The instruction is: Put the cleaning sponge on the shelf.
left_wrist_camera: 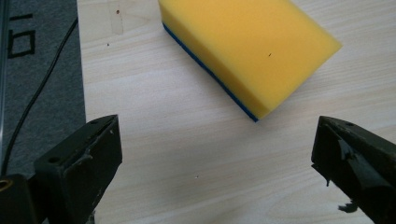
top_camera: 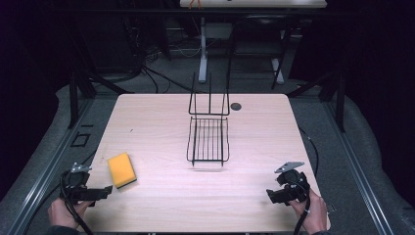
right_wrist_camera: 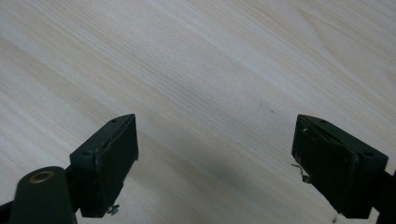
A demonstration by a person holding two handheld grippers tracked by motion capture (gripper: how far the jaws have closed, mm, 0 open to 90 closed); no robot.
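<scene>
Two tongs wide, empty | left tongs (top_camera: 100,192) at near-left counter (top_camera: 161,205) edge, sponge (top_camera: 122,170) just ahead, slightly right, long axis diagonal to jaws | right tongs (top_camera: 275,196) near-right, well apart | wire rack (top_camera: 208,139) centre | likely left-hand grab

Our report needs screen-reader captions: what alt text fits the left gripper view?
A yellow sponge with a blue underside lies on the light wood table, just beyond the open left gripper, whose two black jaws rise from the bottom corners.
</scene>
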